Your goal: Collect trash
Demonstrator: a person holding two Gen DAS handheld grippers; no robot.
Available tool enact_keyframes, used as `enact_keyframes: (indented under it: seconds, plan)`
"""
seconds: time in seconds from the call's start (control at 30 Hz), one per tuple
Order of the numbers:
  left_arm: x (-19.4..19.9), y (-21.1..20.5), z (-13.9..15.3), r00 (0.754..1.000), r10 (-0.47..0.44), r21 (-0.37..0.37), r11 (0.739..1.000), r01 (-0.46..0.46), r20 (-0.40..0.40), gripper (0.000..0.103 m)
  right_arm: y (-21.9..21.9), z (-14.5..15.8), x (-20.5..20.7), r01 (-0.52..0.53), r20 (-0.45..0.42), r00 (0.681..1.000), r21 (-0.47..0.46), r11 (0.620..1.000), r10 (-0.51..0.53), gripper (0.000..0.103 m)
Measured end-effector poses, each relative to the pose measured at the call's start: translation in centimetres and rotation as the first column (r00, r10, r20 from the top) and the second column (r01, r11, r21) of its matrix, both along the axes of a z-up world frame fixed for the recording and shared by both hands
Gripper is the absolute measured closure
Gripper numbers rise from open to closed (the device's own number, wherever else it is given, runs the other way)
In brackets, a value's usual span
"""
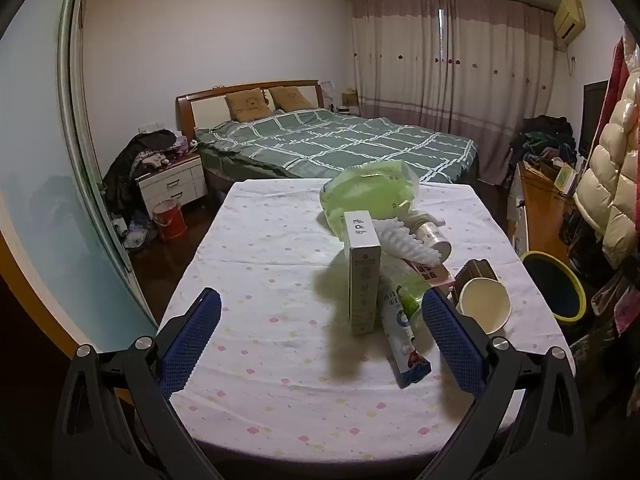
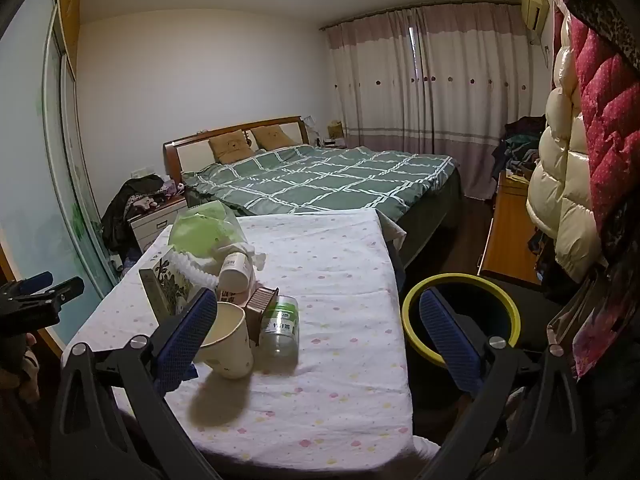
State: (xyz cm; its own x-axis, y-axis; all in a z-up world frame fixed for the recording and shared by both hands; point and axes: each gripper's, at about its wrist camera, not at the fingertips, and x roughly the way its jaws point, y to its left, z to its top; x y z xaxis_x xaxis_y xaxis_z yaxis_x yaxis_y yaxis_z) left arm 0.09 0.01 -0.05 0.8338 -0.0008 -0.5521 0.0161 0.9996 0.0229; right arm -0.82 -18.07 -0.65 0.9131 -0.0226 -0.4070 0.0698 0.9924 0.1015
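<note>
Left wrist view looks across a table draped in a white cloth with small pastel dots point(image 1: 260, 248), standing in a bedroom with a wooden-framed bed under a green checked quilt point(image 1: 332, 144) at twelve o'clock, pale pink-banded curtains point(image 1: 452, 68) at one o'clock and a white bedside cabinet point(image 1: 172, 184) at ten o'clock. The left gripper point(image 1: 320, 320) hangs above the cloth with its blue-padded jaws spread wide and nothing between the pads. The trash sits in a cluster ahead of it: an upright tall white carton point(image 1: 363, 280) at twelve o'clock, a flat printed milk-style carton point(image 1: 402, 336) lying just beside the right finger, a tipped white paper cup point(image 1: 485, 306) at two o'clock outside that finger, and a crumpled green plastic bag point(image 1: 368, 196) farther back. In the right wrist view the right gripper point(image 2: 320, 320) is likewise fully spread and grips nothing; the paper cup point(image 2: 228, 340) lies just inside its left finger, a clear plastic jar with a green lid point(image 2: 281, 326) stands between the fingers, and a round dark bin with a yellow rim point(image 2: 464, 320) stands on the floor off the table's edge, behind the right finger
</note>
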Motion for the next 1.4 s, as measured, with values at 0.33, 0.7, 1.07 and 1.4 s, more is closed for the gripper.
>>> enact_keyframes:
  seconds: [0.33,0.7,1.07,1.4]
  plan:
    - [-0.19,-0.14,0.02,1.000,-0.003,-0.002,1.000,0.003,0.003,0.004,-0.13,-0.46,0.25,-0.006,-0.011,1.000,0.003,1.000,0.006,0.006]
    - [0.11,-0.60,-0.29,1.000,-0.018,0.000,1.000,0.018,-0.003,0.004,-0.18,-0.50,0.52,0.000,-0.015,1.000,0.017,1.000,0.000,0.006]
    - [0.10,-0.88,-0.31,0.999,-0.029,0.002,1.000,0.030,-0.012,0.004,-0.40,-0.75,0.53,0.000,-0.019,1.000,0.025,1.000,0.000,0.006]
    - [0.15,-0.94,-0.42,0.999,-0.032,0.002,0.999,0.032,-0.015,0.004,-0.40,-0.74,0.58,0.000,-0.020,1.000,0.025,1.000,0.000,0.006]
